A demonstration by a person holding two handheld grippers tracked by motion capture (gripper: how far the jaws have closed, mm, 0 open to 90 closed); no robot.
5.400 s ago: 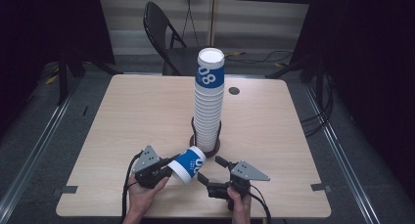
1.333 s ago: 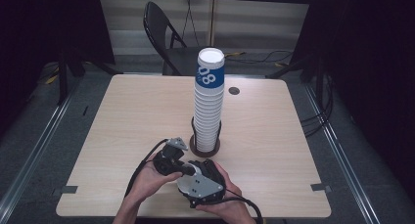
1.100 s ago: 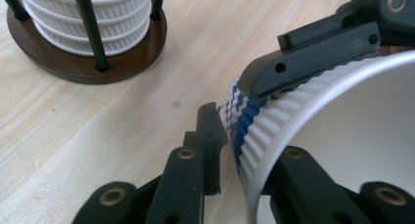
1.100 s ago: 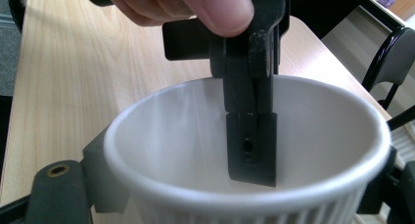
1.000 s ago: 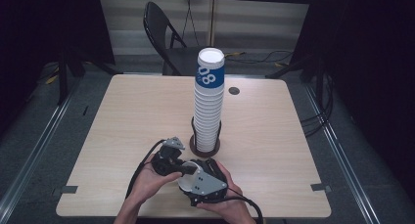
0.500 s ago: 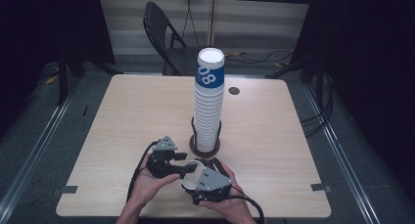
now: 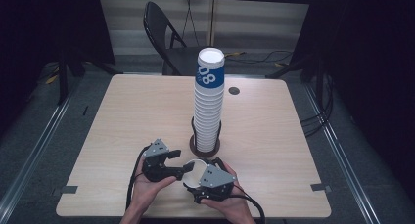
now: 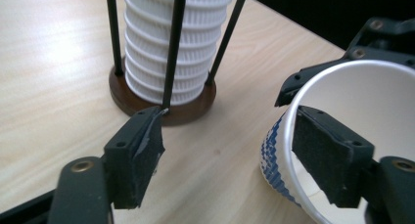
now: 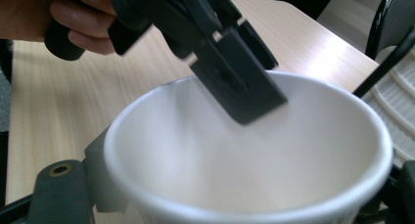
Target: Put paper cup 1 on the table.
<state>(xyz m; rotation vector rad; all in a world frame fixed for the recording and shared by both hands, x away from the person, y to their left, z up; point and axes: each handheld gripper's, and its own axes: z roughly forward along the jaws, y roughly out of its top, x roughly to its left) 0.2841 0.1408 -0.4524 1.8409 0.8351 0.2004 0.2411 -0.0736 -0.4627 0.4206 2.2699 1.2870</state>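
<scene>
A white paper cup [image 7: 195, 166] with blue print sits mouth-up near the table's front edge, and my right gripper [image 7: 199, 179] is shut on it. In the right gripper view the cup [image 9: 244, 150] sits between the jaws. My left gripper [image 7: 179, 166] is just left of it. Its jaws have just been opening and now stand wide open [image 8: 227, 145]. The cup's wall [image 8: 274, 155] is between them: one pad [image 8: 328, 155] is inside the rim, the other well outside. A tall stack of cups [image 7: 209, 106] stands in a black-rod holder with a wooden base [image 8: 142, 99] just behind.
The light wooden table [image 7: 137, 111] has a small round hole [image 7: 234, 91] at the back. A black folding chair [image 7: 164, 33] stands behind it. Cables trail from both grippers over the front edge. Dark floor surrounds the table.
The left gripper has opened its jaws and drawn slightly left of the cup. The cup, earlier carried on its side by the left gripper, now stays in the right gripper.
</scene>
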